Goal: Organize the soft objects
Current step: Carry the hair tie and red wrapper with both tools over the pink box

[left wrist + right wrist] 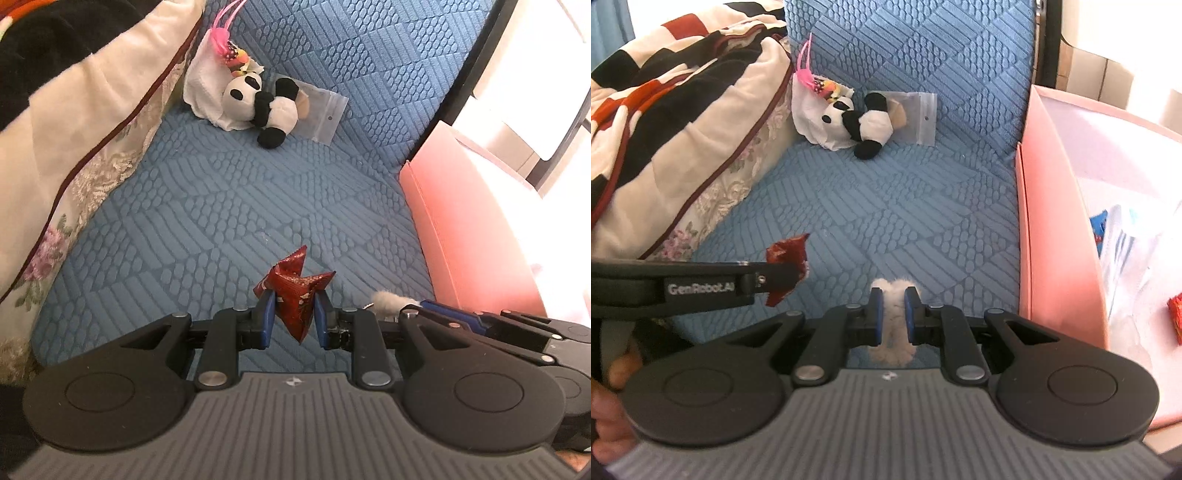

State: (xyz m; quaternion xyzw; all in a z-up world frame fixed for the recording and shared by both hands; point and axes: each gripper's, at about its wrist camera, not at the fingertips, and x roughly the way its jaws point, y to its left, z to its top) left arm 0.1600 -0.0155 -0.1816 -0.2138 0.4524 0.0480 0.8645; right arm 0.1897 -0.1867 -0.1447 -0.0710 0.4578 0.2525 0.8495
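Left wrist view: left gripper point(294, 309) clamped on a crumpled red foil packet point(295, 291), jaws narrow, packet held above the blue textured cover point(207, 206). Panda plush point(264, 105) lies far, on a white cloth point(207, 92) beside a clear zip bag point(325, 110). Pink box point(469, 236) right.

Right wrist view: right gripper point(894, 314) pinched nearly together on a white fluffy piece point(892, 321), near the pink box point(1056, 236). Left gripper point(786, 275) enters from the left with the packet point(786, 251).

A crumpled red foil packet point(295, 291) and a fluffy white tuft point(894, 317) hang clamped; a panda plush point(264, 107) lies far on the blue bed.
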